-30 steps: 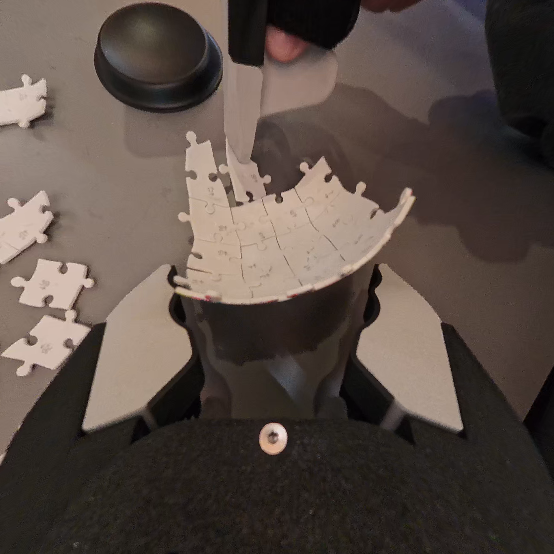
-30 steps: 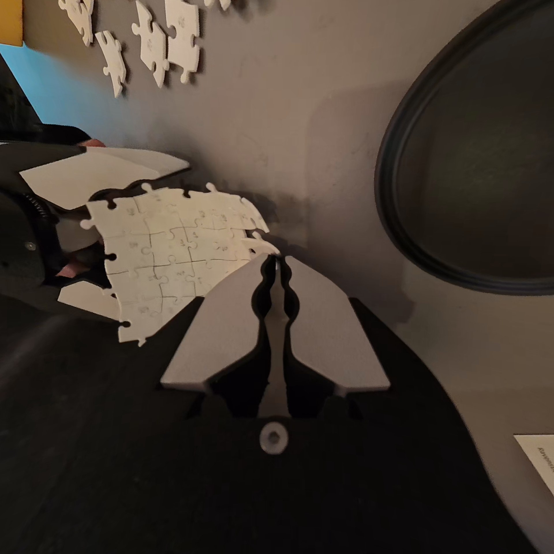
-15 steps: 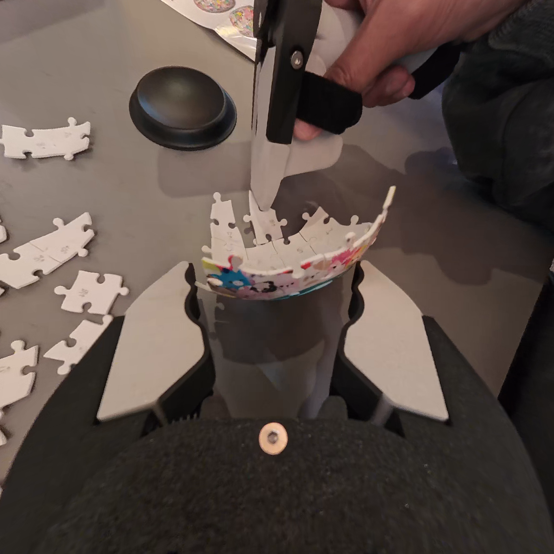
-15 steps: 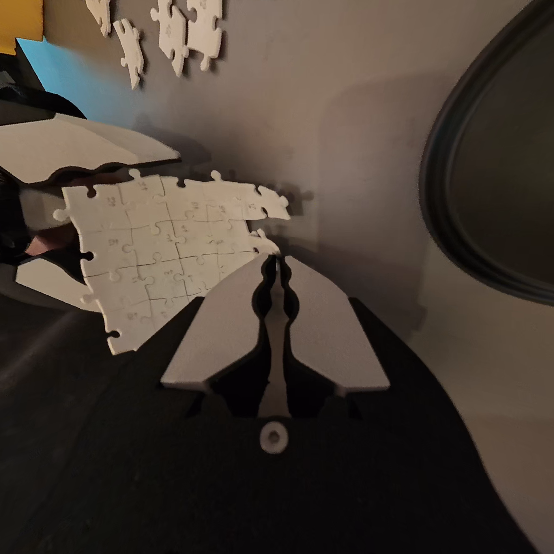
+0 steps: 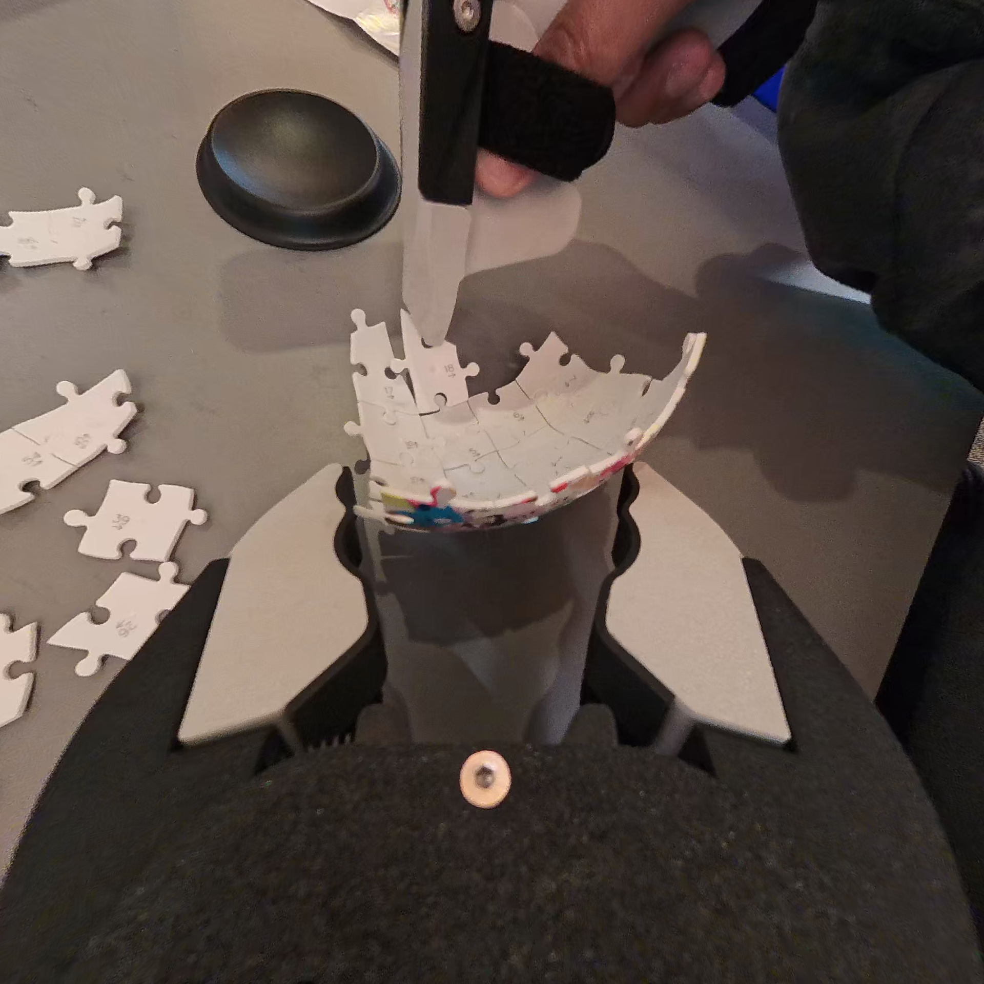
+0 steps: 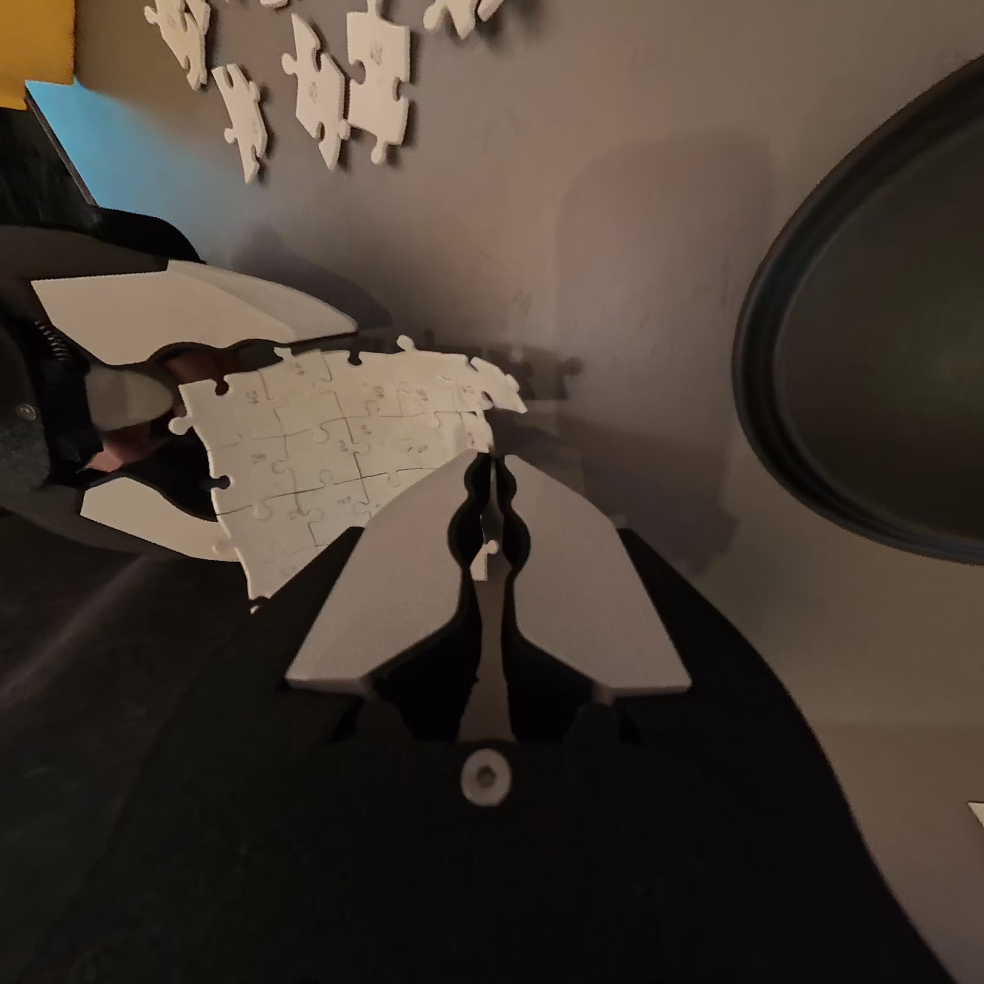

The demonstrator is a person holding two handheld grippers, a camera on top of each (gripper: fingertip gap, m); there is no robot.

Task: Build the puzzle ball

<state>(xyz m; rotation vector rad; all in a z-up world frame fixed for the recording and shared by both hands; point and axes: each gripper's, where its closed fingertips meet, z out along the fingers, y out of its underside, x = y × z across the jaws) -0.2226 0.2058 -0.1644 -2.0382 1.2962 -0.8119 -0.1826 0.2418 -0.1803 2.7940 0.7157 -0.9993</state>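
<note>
The partly built puzzle ball is a curved white shell (image 5: 511,447) with a coloured outside. It sits between the fingertips of my left gripper (image 5: 485,474), which grips it across its near edge above the grey table. My right gripper (image 5: 428,319) comes down from above, shut on a single white piece (image 5: 439,372). That piece stands at the shell's far-left rim, next to an upright rim piece, its lower edge touching the row below. In the right wrist view the shell (image 6: 330,442) lies left of my shut right gripper (image 6: 492,458), with the piece's edge between the fingers.
A black round stand (image 5: 298,170) is on the table behind the shell and also shows in the right wrist view (image 6: 878,346). Several loose white pieces (image 5: 136,519) lie at the left, also seen from the right wrist (image 6: 372,80). A person's hand (image 5: 639,58) and dark clothing fill the right. My hands' fingertips stand some 7 centimetres from each other.
The shell tipped edge-on, showing its coloured outside, then tipped partly back. The right gripper stayed at the far-left rim with its piece, which now sits lower against the shell.
</note>
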